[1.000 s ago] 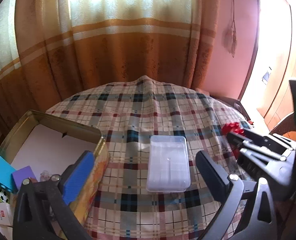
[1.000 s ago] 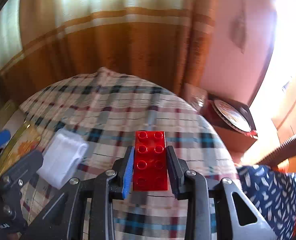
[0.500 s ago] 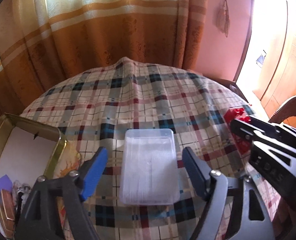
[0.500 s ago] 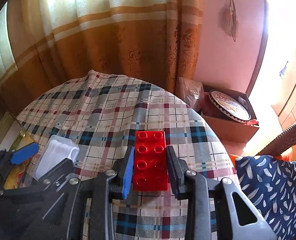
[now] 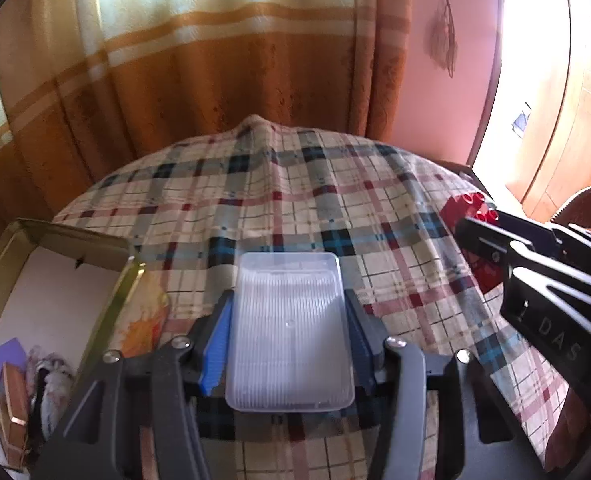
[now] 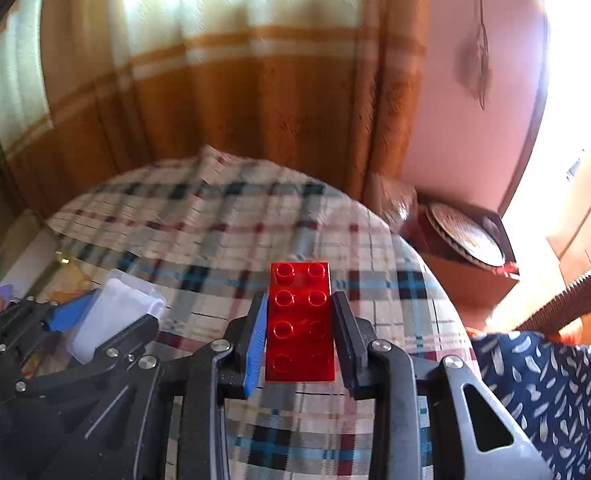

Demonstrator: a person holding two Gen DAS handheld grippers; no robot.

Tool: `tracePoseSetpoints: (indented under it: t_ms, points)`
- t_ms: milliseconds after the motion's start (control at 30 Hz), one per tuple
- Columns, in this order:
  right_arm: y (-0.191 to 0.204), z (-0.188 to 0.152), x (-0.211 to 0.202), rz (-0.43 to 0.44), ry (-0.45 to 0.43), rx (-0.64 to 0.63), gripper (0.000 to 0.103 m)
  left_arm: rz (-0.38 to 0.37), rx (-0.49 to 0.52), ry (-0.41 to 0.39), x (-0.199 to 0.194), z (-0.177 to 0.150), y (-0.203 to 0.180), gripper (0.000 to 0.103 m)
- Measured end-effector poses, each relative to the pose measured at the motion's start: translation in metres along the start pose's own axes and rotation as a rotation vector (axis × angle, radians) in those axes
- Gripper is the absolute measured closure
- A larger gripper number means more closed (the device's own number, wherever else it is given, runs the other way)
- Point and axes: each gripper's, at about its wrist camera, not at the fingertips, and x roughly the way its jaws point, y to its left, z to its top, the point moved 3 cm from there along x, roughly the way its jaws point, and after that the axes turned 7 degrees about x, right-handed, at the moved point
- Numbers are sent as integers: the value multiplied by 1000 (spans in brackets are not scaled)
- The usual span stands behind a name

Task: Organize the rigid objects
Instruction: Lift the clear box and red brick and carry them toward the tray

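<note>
My left tongs (image 5: 287,332) are clenched on the clear plastic lid (image 5: 289,332), pads pressed against its two long sides, and the lid looks to be resting on the plaid surface (image 5: 295,200) or only just above it; I cannot tell which. My right tongs (image 6: 300,332) grip the red brick (image 6: 300,322) by its long sides, studs up, above the near right part of the surface.

The lid worries me most. It is thin, smooth plastic held only at its edges, so I judge a hard squeeze could bow it and pop it out, while a loose one lets it slide forward. The brick looks secure, but its glossy sides give little friction if I swing fast.

The two tongs are close together: in the left view the right tongs sit just right of the lid, so turning either one inward risks a knock. The cloth bunches into a ridge at the far side, which could snag anything dragged across it.

The open gold tin (image 5: 131,264) stands just left of the lid with its raised rim near my left pad, so I would need to lift clear before going that way. The middle and far surface are bare. On the right, the surface drops off near the brick, with a patterned cushion (image 6: 535,392) below.
</note>
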Motion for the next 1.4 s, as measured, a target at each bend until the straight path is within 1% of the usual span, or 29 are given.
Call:
tracePoseSetpoints:
  t_ms: [67,133,200,333,500,600,1000,1167,1300,1400]
  points:
    - [4,-2,-2,22,-3,2,69,14,6,-8,-5,-4,0,51]
    - [9,-2,-9,38,-42,-5,69,35,11,-31,-14,-8,1,51]
    - [14,-2,-15,35,-71,-30,69,54,16,-49,-21,-11,1,51]
    - [26,-4,-27,39,-129,-81,69,69,2,-78,-33,-17,4,51]
    - [31,-8,-30,64,-120,-84,69,87,-17,-110,-45,-24,11,51]
    - [33,-12,-35,69,-125,-86,69,84,-34,-118,-49,-27,15,51]
    - [46,-31,-63,106,-177,-76,69,98,-98,-174,-73,-45,27,51]
    - [51,-38,-72,129,-187,-67,69,101,-97,-184,-80,-49,29,51]
    - [54,-46,-77,132,-193,-67,69,99,-124,-181,-82,-53,33,51]
    - [58,-49,-81,140,-197,-71,69,102,-136,-194,-87,-55,36,51]
